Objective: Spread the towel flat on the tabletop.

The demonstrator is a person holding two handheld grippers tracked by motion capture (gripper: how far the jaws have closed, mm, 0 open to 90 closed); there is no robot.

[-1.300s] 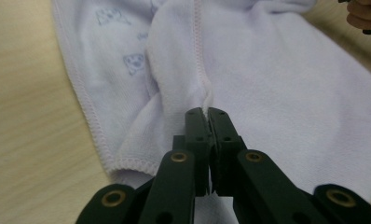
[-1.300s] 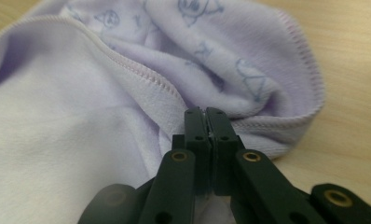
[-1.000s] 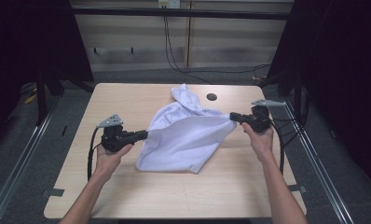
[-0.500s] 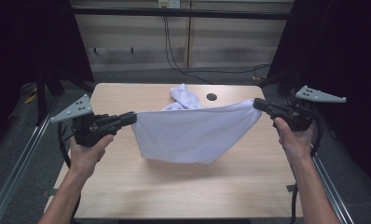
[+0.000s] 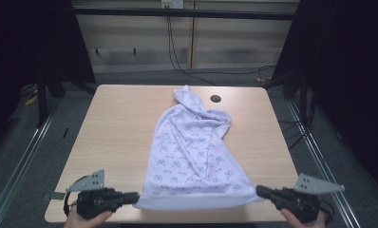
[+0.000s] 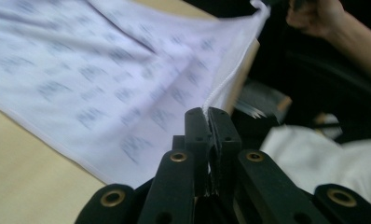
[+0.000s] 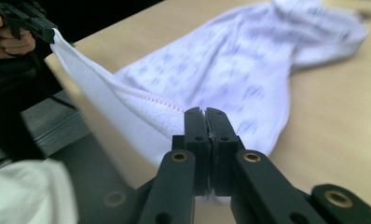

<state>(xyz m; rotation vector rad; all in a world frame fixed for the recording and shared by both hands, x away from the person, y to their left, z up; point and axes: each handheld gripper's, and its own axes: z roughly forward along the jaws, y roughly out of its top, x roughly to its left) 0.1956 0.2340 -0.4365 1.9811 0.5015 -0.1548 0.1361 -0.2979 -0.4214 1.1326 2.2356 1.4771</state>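
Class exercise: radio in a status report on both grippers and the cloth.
Left gripper shut on cloth corner, right gripper shut on other corner. Near edge taut at table front, far end bunched. Nothing in the way.

Cloth (image 5: 192, 156): white fabric carrying a small repeating dark print, with a stitched hem along its edges. It is lying lengthwise down the middle of the worktop (image 5: 116, 123), spreading wide at the near edge and narrowing toward a bunched, twisted far end. The near hem is stretching taut in a straight line, slightly overhanging the worktop's near edge. The middle is showing soft lengthwise creases.
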